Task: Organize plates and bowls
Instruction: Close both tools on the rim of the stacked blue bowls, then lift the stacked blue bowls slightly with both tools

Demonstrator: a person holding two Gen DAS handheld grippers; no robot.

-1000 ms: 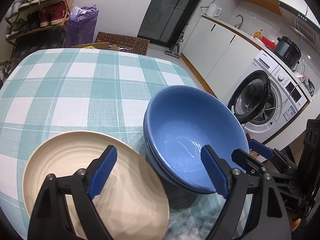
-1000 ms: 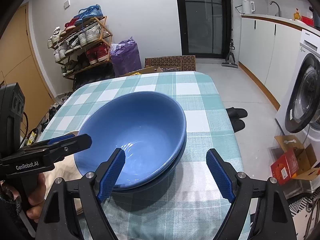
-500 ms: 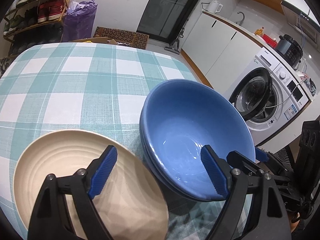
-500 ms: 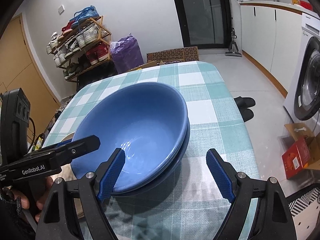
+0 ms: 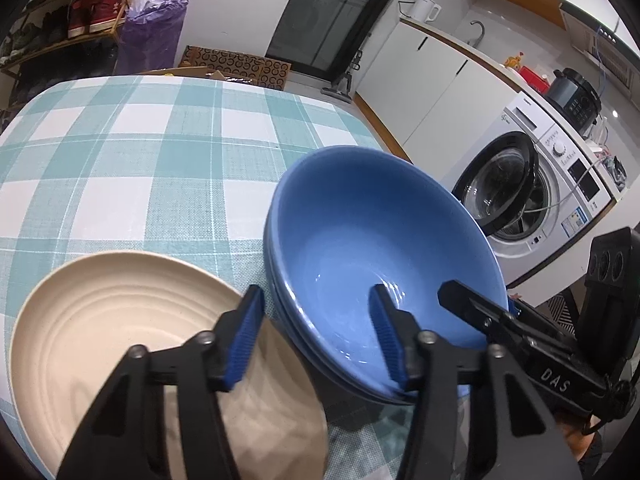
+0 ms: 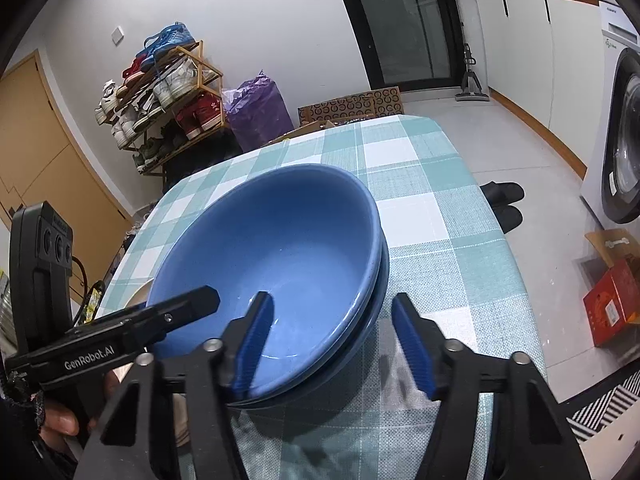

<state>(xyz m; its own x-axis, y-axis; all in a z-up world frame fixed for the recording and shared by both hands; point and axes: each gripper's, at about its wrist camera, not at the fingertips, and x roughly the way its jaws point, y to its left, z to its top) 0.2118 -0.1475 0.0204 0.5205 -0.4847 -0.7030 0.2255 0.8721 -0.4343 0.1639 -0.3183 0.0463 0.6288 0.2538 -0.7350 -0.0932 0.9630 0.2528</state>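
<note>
Both tongs, left and right, stood apart astride stacked blue bowls' near rim at frame centre; best clamped evenly, lifted level.

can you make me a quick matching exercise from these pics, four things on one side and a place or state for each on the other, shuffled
Things
1. top blue ceramic bowl
2. cream ridged round plate
3. white washing machine
4. left gripper

Places or states
A. door hanging open, on the floor beyond the table
B. open, its pads either side of the bowl's near rim
C. nested inside a second blue bowl
D. flat on the checked tablecloth, beside the bowls

Pairs: 1-C, 2-D, 3-A, 4-B
</note>
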